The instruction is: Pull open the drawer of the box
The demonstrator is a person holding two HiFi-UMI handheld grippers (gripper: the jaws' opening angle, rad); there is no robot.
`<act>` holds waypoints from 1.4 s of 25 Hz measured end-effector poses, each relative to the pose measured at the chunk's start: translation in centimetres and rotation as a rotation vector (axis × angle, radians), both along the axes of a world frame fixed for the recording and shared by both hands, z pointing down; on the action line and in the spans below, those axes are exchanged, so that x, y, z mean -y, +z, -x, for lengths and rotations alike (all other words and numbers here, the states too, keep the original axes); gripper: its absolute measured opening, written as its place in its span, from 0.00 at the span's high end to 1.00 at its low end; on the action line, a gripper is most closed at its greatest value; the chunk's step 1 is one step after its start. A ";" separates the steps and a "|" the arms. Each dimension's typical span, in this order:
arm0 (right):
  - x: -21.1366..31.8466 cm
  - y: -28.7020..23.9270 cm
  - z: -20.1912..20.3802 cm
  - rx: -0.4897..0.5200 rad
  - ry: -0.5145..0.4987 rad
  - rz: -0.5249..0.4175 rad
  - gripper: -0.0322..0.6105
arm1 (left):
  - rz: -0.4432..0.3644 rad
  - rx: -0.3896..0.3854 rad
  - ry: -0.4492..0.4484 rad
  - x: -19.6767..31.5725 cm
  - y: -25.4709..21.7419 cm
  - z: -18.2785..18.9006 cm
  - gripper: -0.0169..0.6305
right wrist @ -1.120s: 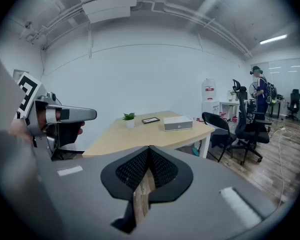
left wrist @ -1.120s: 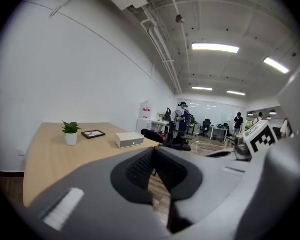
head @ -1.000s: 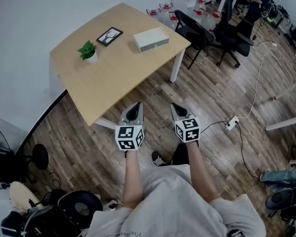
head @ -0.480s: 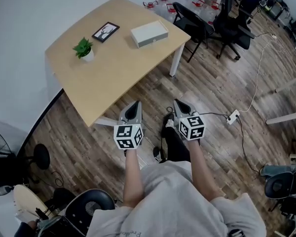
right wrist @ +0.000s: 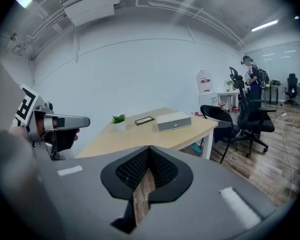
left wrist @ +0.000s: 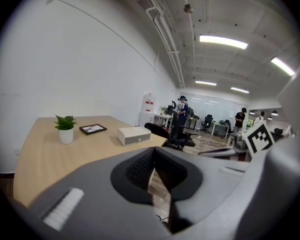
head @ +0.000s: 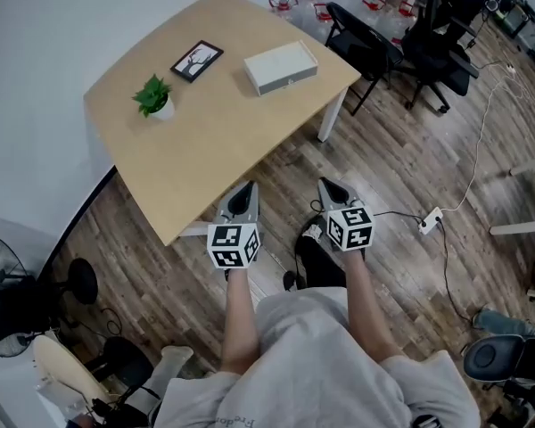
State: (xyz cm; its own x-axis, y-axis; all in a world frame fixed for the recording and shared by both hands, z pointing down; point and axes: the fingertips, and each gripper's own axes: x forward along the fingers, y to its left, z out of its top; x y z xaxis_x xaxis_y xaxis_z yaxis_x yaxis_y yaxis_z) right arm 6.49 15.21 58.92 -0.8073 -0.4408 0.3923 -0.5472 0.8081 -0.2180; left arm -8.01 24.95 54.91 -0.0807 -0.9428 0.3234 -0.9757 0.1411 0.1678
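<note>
Box (head: 281, 68): flat, rectangular, pale off-white, with a smooth matte top. The drawer front (right wrist: 165, 127) is a greyer panel on one long side, flush with the shell, with a small round pull (right wrist: 175, 125) near its middle. The box rests on the far part of the table (head: 205, 150), well ahead of both sets of jaws: a little left of the line of the left gripper (head: 246, 188) and a little right of the line of the right gripper (head: 326, 185). The left jaws are together, tips meeting, with dark ribbed pads and nothing between them but a sliver of floor (head: 401, 163). The right jaws are likewise together and empty. Both grippers are grey moulded plastic, side by side but apart, and short of the table's near edge. The tabletop is light wood with rounded corners, on a white leg (head: 331, 123). Left of the box and beyond the left jaws is a black-framed picture (head: 197, 61). Further left is a small green plant (head: 156, 96) in a white pot. The floor is dark wood planks. Black office chairs (head: 361, 47) stand ahead and right of the right jaws.
</note>
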 end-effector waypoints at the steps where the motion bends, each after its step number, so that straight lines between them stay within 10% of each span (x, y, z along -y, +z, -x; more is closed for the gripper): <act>1: 0.9 0.2 0.7 -0.005 -0.003 0.001 0.95 | 0.005 0.001 0.001 1.0 0.1 0.7 0.89; 14: 16.6 0.4 6.0 -0.007 -0.015 0.023 0.95 | 0.044 0.049 0.029 17.1 -0.9 6.1 0.89; 35: 27.1 0.8 11.7 -0.094 -0.019 0.006 0.95 | 0.007 -0.096 -0.009 29.7 0.5 14.3 0.89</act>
